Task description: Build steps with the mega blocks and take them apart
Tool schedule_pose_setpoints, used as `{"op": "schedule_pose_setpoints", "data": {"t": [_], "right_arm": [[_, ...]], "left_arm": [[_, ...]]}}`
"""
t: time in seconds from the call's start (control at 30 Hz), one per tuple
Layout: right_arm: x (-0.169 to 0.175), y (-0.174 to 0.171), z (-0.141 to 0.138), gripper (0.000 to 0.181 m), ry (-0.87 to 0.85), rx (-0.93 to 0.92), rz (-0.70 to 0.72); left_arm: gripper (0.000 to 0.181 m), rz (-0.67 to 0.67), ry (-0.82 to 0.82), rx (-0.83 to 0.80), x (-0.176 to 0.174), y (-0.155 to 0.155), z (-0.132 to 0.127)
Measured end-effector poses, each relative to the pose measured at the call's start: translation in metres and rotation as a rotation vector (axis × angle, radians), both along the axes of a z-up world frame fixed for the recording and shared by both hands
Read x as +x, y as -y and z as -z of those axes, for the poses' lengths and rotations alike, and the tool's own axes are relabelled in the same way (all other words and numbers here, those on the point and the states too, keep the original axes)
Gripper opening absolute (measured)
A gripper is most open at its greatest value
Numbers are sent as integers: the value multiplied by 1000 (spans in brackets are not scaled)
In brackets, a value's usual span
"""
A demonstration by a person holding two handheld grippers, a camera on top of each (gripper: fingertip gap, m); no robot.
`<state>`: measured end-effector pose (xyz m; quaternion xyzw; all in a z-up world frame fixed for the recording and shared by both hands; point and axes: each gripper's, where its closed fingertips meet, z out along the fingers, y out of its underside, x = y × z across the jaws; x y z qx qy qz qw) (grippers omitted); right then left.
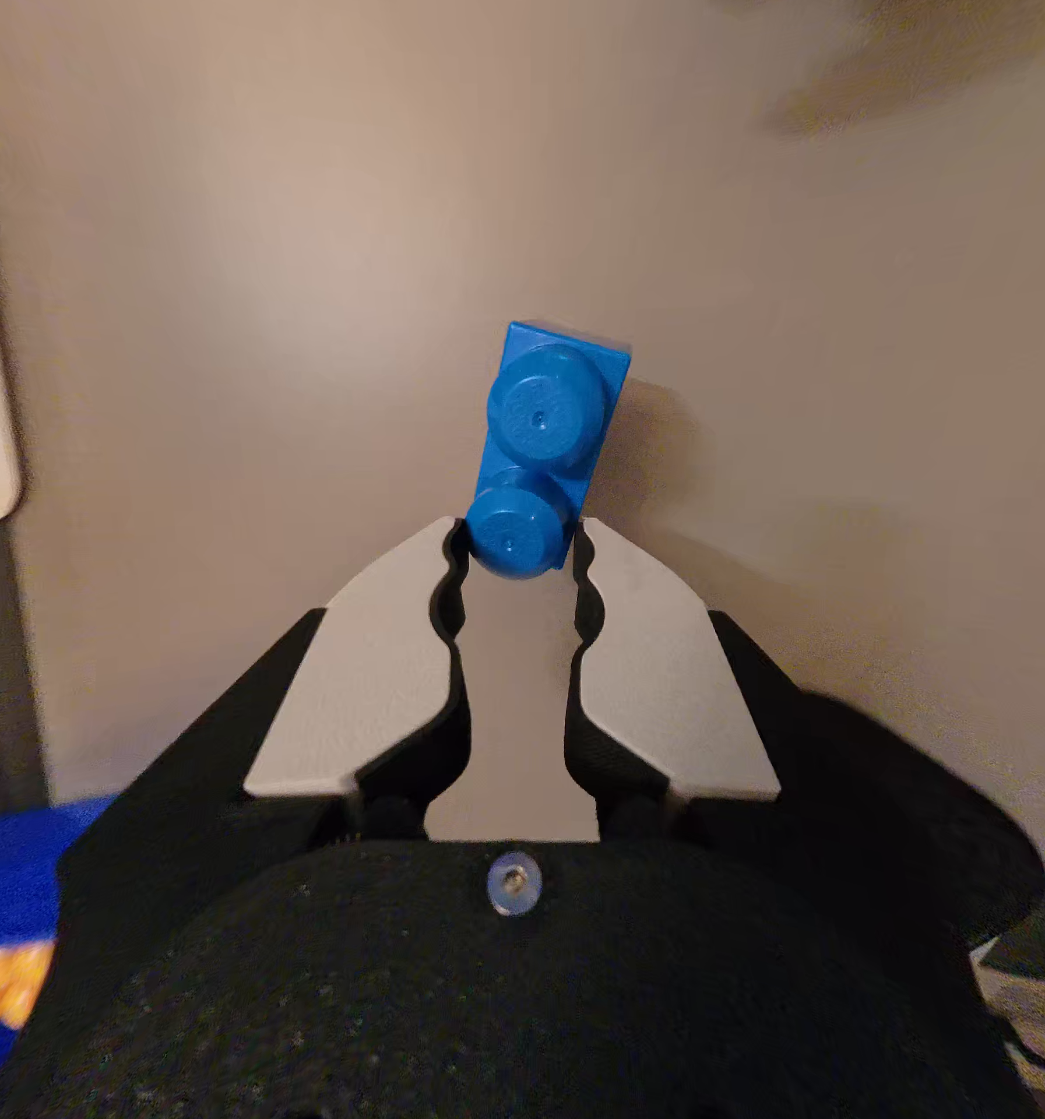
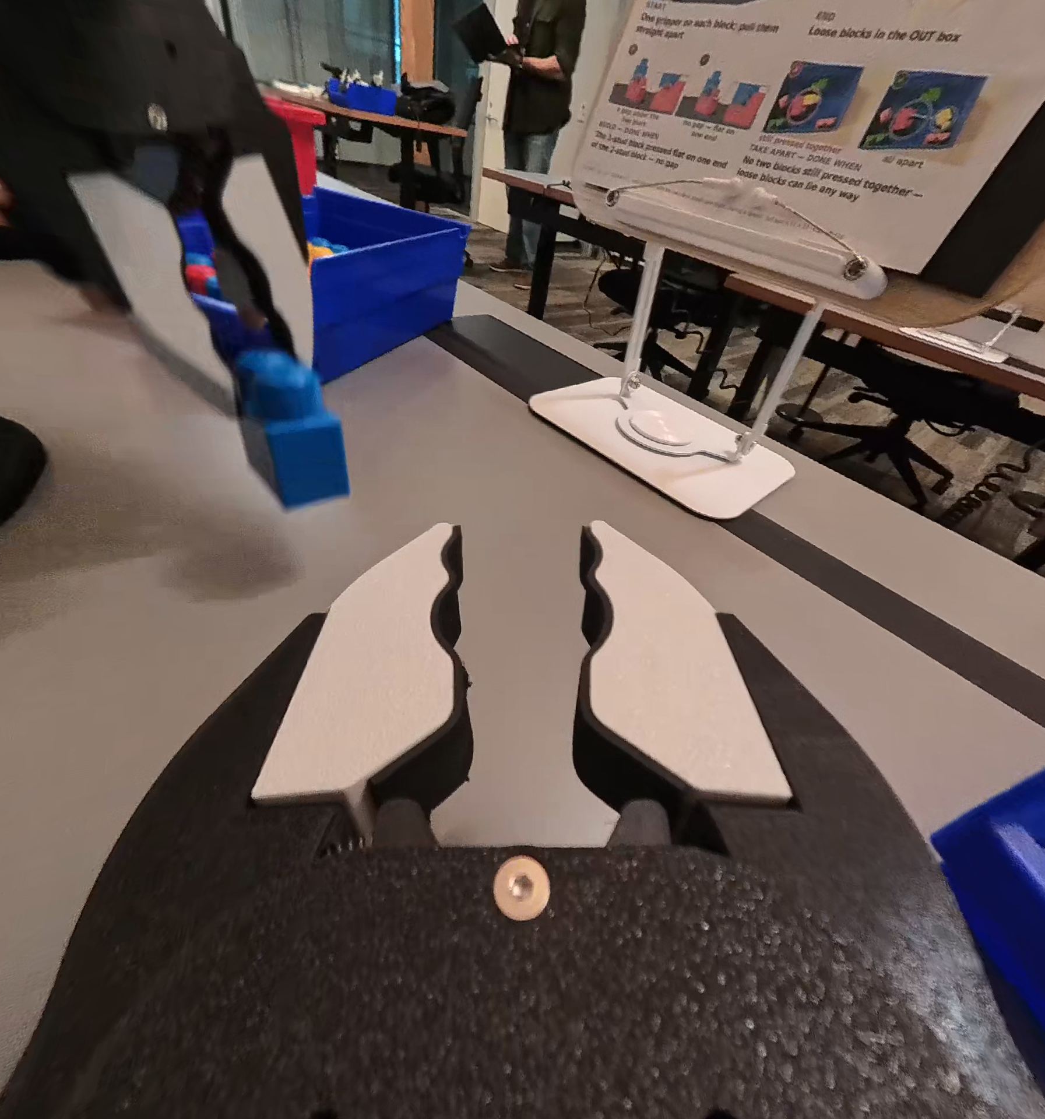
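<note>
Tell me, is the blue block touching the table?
Apart. The right wrist view shows the blue block pinched in the left gripper, hanging above the table with bare tabletop and its shadow underneath.

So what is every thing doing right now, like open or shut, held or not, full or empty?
Left gripper: shut on the blue block.
Blue block: held by one end, off the table, tilted.
Right gripper: open, empty.
Blue bin: open-topped, blocks inside.
Instruction sheet: propped on its white stand.
</note>
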<state>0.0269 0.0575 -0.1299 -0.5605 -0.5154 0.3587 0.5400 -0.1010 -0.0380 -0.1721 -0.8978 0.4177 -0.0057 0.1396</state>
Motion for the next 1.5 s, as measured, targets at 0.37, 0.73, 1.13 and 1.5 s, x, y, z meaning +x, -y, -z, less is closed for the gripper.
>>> {"op": "schedule_pose_setpoints", "data": {"t": [0.37, 0.73, 1.13, 1.5], "right_arm": [[35, -54, -18, 38, -145, -83, 275], [34, -56, -11, 38, -117, -102, 284], [29, -51, -6, 36, -84, -80, 252], [29, -53, -1, 35, -55, -64, 262]], "left_arm": [[33, 33, 15, 36, 63, -15, 37], [50, -218, -2, 317, -82, -19, -70], [47, -459, -19, 3, -254, 17, -11], [30, -489, -14, -51, -270, 8, 22]]}}
